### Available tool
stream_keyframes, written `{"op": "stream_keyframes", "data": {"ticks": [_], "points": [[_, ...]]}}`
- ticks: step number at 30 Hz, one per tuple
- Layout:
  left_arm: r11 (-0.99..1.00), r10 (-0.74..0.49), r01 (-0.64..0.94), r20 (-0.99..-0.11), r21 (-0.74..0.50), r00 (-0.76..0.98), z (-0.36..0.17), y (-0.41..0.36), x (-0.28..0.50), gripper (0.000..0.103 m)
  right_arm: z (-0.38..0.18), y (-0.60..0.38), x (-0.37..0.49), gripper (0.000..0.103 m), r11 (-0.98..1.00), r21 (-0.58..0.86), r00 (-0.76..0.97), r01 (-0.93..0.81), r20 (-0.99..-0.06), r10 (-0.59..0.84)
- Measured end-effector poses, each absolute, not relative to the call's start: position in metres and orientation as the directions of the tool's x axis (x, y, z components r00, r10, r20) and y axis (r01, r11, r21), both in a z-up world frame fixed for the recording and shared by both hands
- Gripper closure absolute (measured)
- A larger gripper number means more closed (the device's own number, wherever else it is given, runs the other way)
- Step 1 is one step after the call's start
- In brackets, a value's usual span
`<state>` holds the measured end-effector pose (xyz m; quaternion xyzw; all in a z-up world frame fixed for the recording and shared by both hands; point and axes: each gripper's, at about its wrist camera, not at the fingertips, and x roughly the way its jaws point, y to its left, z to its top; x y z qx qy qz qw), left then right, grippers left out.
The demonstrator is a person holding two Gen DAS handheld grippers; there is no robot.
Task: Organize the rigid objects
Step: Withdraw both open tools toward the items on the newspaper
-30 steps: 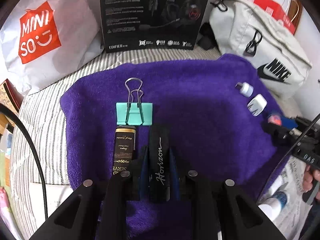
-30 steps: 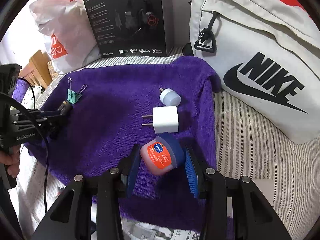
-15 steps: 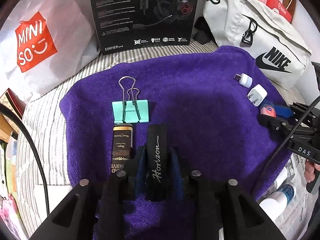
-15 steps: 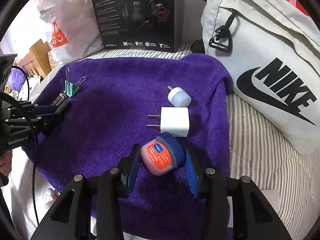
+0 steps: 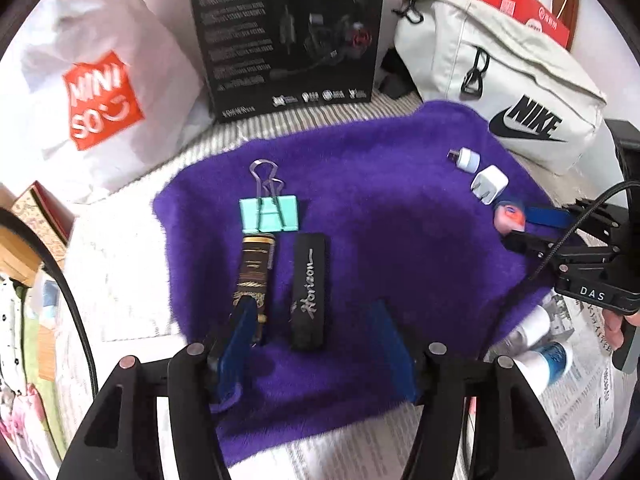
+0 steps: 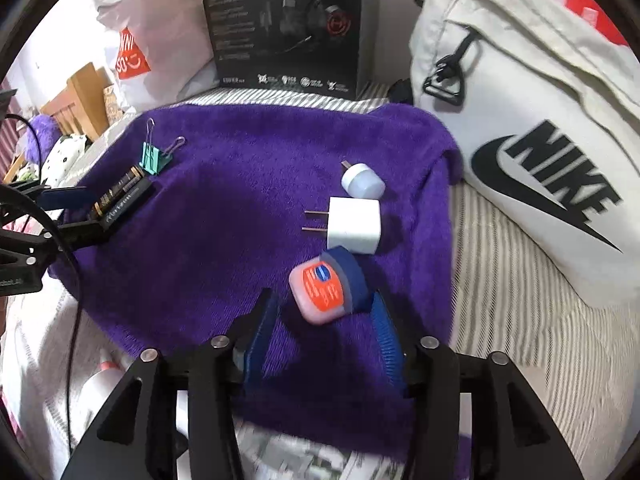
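Note:
A purple towel (image 5: 384, 184) holds the objects. A black "Horizon" case (image 5: 308, 290) lies next to a black-and-gold tube (image 5: 256, 276), below a teal binder clip (image 5: 269, 213). My left gripper (image 5: 312, 334) is open, its jaws spread on either side of the case. In the right wrist view a small Vaseline jar (image 6: 326, 292) with a blue lid lies on its side below a white plug adapter (image 6: 352, 224) and a small white night light (image 6: 362, 182). My right gripper (image 6: 326, 320) is open, with the jar between its fingertips.
A black headset box (image 5: 288, 32) stands at the back. A white Miniso bag (image 5: 92, 76) lies left and a grey Nike bag (image 6: 540, 132) right. Newspaper and white bottles (image 5: 536, 356) lie off the towel's near right edge. Striped bedding (image 6: 520, 304) surrounds the towel.
My left gripper opened, let go of the Horizon case and drew back. My right gripper opened and released the Vaseline jar, which now lies on the towel.

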<state>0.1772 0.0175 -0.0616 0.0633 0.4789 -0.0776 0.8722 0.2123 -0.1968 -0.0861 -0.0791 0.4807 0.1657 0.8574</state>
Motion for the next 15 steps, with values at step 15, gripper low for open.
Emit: {"op": "stream_keyframes", "data": {"ticks": [15], "points": [[0.992, -0.091, 0.121, -0.823, -0.027, 0.561, -0.054, 0.041, 0.086, 0.027, -0.047, -0.194, 0.097, 0.032, 0.882, 0.118, 0.485, -0.457, -0.798, 0.358]]}}
